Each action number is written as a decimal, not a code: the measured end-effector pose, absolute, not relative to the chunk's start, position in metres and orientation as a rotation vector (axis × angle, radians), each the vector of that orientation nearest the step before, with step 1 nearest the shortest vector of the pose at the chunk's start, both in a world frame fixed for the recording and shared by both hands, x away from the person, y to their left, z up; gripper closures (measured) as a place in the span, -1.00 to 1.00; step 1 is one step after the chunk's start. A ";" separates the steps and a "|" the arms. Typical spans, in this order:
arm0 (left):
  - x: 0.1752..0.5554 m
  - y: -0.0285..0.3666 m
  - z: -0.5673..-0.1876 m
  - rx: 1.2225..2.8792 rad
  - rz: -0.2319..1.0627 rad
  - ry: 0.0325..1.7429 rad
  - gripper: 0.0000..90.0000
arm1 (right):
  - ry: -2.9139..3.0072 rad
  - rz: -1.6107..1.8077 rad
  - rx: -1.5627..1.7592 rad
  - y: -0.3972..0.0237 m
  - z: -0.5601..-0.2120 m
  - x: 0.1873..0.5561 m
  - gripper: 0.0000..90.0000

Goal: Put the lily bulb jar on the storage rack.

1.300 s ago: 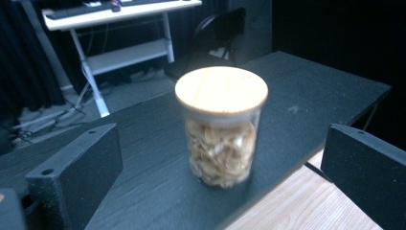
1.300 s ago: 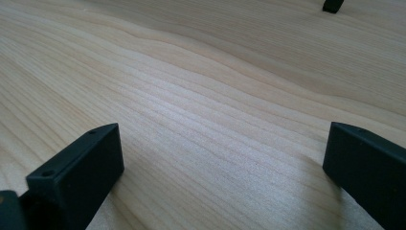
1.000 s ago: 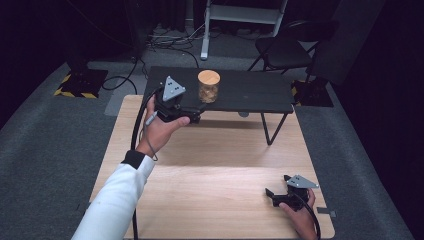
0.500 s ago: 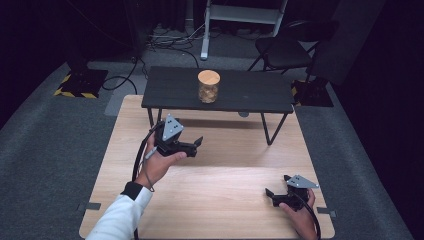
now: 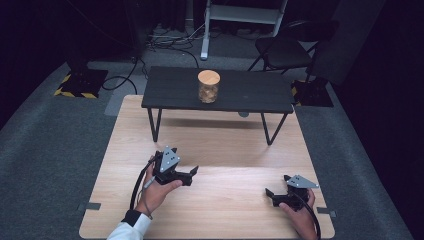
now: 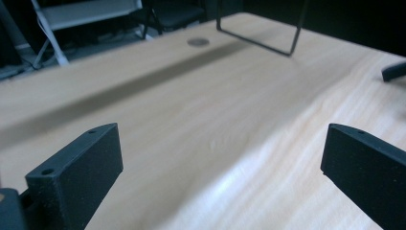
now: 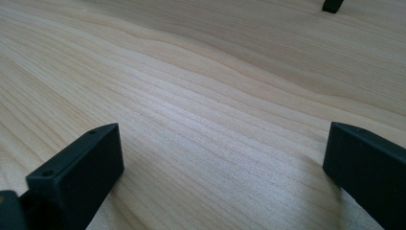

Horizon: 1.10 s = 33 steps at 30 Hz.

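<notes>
Light wooden tabletop (image 5: 220, 150) carries a small black low table on thin metal legs (image 5: 260, 97) standing along its far edge. Clear glass jar with a round cork lid (image 5: 208, 86) sits upright on the black table's top, near its middle, slightly toward the left end, well apart from both grippers.

Left gripper (image 5: 192, 173), black with grey three-cornered plate on top, is held in the person's left hand (image 5: 157, 192) over the near-left part of the wooden surface, jaws pointing right. In the left gripper view its jaws stand wide apart with nothing between them, bare wood below; one wire leg of the black table shows far ahead and a dark tip of the other gripper at the right edge.

Right gripper (image 5: 270, 194), same black build with grey plate, is held in the right hand (image 5: 300, 212) near the near-right corner, low on or just above the wood, cannot tell which; jaws point left. In the right gripper view the jaws are spread wide, empty, wood grain between them; small dark tip of the other gripper at the top right.

White sleeve cuff (image 5: 131, 231) at the near edge. Grey carpet floor (image 5: 50, 150) around the table.
</notes>
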<state>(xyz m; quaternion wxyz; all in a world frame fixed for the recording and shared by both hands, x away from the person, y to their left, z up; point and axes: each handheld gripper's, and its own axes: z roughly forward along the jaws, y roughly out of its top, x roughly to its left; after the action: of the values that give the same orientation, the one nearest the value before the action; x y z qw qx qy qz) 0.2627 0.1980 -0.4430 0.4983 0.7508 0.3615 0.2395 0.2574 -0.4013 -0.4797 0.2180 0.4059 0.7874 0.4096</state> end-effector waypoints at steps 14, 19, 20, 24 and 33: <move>0.250 0.196 -0.484 1.913 0.563 0.894 -0.99 | 2.178 1.134 1.126 -0.401 -0.480 0.257 -1.00; 0.251 0.192 -0.492 1.955 0.552 0.908 -0.98 | 2.178 1.134 1.126 -0.401 -0.480 0.257 -1.00; 0.251 0.190 -0.491 1.963 0.561 0.915 -0.98 | 2.178 1.134 1.126 -0.401 -0.480 0.257 -1.00; 0.256 0.189 -0.489 1.970 0.527 0.942 -0.98 | 2.178 1.134 1.126 -0.401 -0.480 0.257 -1.00; 0.259 0.190 -0.487 1.976 0.506 0.956 -0.99 | 2.178 1.134 1.126 -0.401 -0.480 0.257 -1.00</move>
<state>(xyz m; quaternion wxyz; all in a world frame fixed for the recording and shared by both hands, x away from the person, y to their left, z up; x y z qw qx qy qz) 0.2591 0.1899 -0.4873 0.4300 0.7918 0.3833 0.2029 0.2566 -0.4008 -0.4799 0.2185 0.4067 0.7868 0.4097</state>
